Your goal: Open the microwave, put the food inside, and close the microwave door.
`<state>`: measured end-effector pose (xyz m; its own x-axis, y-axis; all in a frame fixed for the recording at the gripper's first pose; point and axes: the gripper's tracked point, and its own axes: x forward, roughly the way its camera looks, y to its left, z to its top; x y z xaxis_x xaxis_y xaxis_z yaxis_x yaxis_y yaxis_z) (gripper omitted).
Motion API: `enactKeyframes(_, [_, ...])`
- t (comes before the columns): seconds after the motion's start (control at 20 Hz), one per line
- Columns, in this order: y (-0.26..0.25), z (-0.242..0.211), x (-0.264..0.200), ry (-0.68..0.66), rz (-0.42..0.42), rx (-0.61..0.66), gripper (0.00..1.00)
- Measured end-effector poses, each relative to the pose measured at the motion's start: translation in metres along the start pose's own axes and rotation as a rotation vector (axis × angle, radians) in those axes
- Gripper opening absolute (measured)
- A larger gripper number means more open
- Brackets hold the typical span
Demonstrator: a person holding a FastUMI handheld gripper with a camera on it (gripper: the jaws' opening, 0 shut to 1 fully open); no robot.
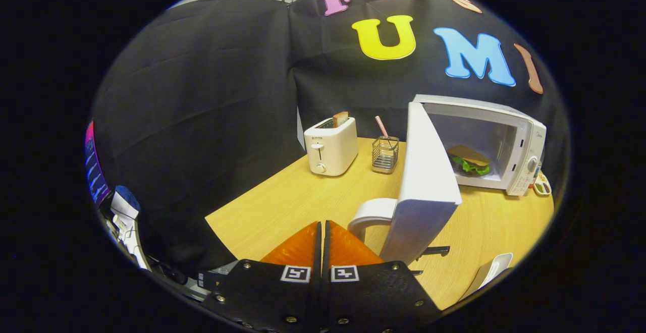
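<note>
The gripper (321,232) is hovering over the near left edge of the wooden table (282,202), its two fingers pressed together with nothing between them; the seam between them is pointing ahead toward the middle of the table.

The microwave (509,141) is sitting at the far right corner of the table against the black cloth wall, its opening facing the near side; its door (424,181) is swinging wide open on the left hinge, the door's edge jutting toward the fingers and standing just ahead and to the right of them; the food, a sandwich (469,160) with green lettuce, is lying flat inside the cavity, its long axis running across the opening.

A white plate (372,213) is resting near the table's middle, partly hidden behind the door's lower corner; a toaster (330,146) with a slice of bread in its slot is standing at the far edge, and a wire holder (385,154) with a striped straw is sitting just beside it, between toaster and door.

Bare tabletop is stretching between the fingers and the toaster, leaving open room on the left; the door is crowding the right.
</note>
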<state>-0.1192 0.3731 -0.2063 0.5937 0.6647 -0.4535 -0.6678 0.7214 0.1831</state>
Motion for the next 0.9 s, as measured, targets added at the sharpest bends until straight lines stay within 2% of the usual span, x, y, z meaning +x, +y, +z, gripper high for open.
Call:
enactKeyframes(0.15, [-0.019, 0.000, -0.011, -0.010, -0.042, -0.008, 0.01])
enactKeyframes(0.6, [-0.097, 0.000, -0.036, -0.018, -0.210, 0.077, 0.01])
enactKeyframes(0.9, [-0.139, 0.011, -0.039, -0.030, -0.280, 0.098, 0.01])
